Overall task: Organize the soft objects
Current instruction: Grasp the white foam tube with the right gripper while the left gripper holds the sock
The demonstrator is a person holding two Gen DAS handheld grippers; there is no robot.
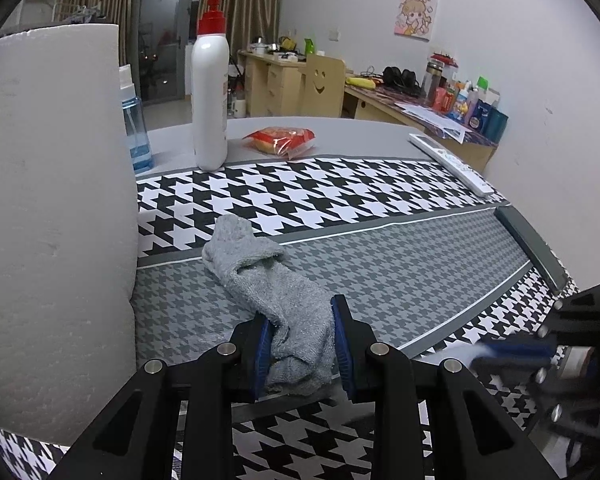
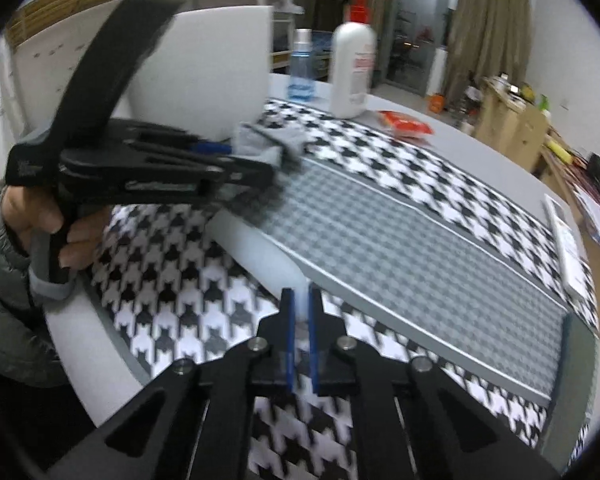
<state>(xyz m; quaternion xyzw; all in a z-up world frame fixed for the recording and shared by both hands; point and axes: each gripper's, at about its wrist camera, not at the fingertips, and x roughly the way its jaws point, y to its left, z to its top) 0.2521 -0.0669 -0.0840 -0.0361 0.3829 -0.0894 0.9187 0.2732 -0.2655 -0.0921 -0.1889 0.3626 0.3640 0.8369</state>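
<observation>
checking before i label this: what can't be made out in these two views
- Left wrist view: the grey sock's near end is hidden by the left tongs gripping it.
- Right wrist view: the pale thing in the right tongs is motion-blurred; what it is, unclear.
- Left wrist view: the white roll is cut off by the left edge.

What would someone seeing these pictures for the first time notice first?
Probably the grey sock, stretched across the grey band of the houndstooth tablecloth with its near end pinched in the left gripper. Next, the big white paper roll filling the left edge, with the red-capped white pump bottle standing behind it. The right gripper is shut on something pale and blurred.
</observation>
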